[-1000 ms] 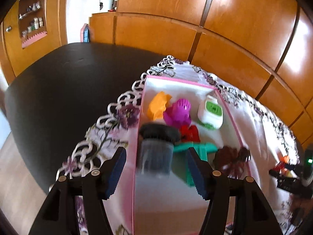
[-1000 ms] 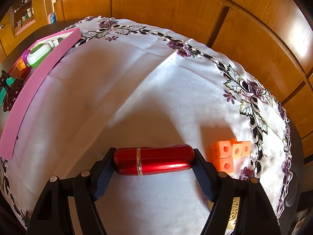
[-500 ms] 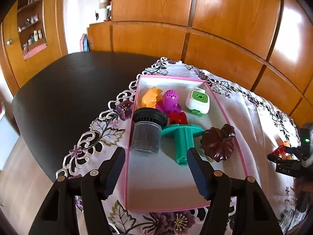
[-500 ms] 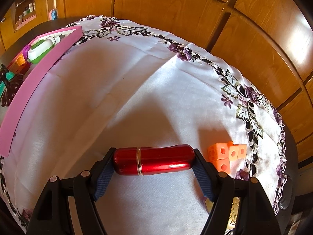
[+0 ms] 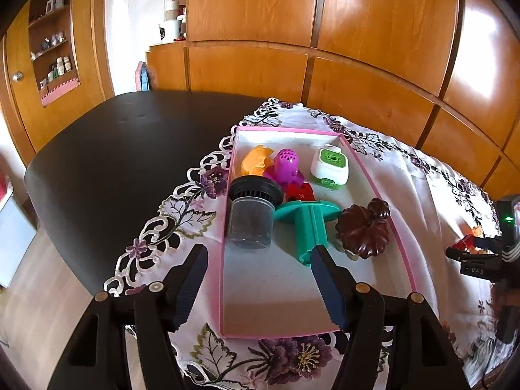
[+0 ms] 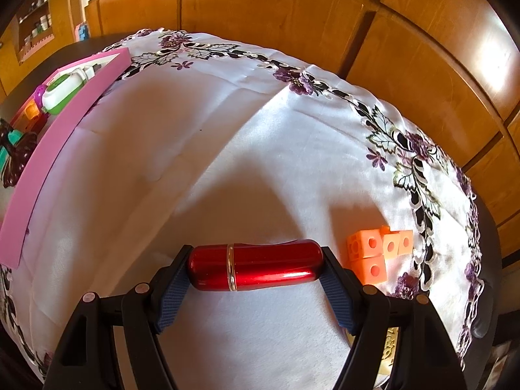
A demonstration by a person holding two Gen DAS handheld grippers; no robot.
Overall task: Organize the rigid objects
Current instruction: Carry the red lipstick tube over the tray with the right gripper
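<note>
My left gripper (image 5: 258,268) is open and empty, held above the near end of a pink-rimmed tray (image 5: 378,191). In the tray lie a dark jar with a black lid (image 5: 252,214), a teal plastic piece (image 5: 308,224), a brown pumpkin-shaped piece (image 5: 364,232), a purple toy (image 5: 286,165), an orange piece (image 5: 256,159), a red piece (image 5: 300,193) and a white-green device (image 5: 330,167). My right gripper (image 6: 255,271) is shut on a shiny red cylinder (image 6: 255,269), held crosswise above the white cloth. The tray (image 6: 48,136) shows at far left in the right wrist view.
Orange linked cubes (image 6: 377,253) lie on the embroidered white tablecloth (image 6: 227,130) right of the red cylinder. The dark table (image 5: 113,152) extends left of the cloth. Wooden wall panels (image 5: 357,32) stand behind. The right gripper shows at the left wrist view's right edge (image 5: 481,253).
My left gripper has let go of the dark jar, which now stands in the tray, and has pulled back and up. My right gripper has kept hold of the red cylinder and drifted slightly.
</note>
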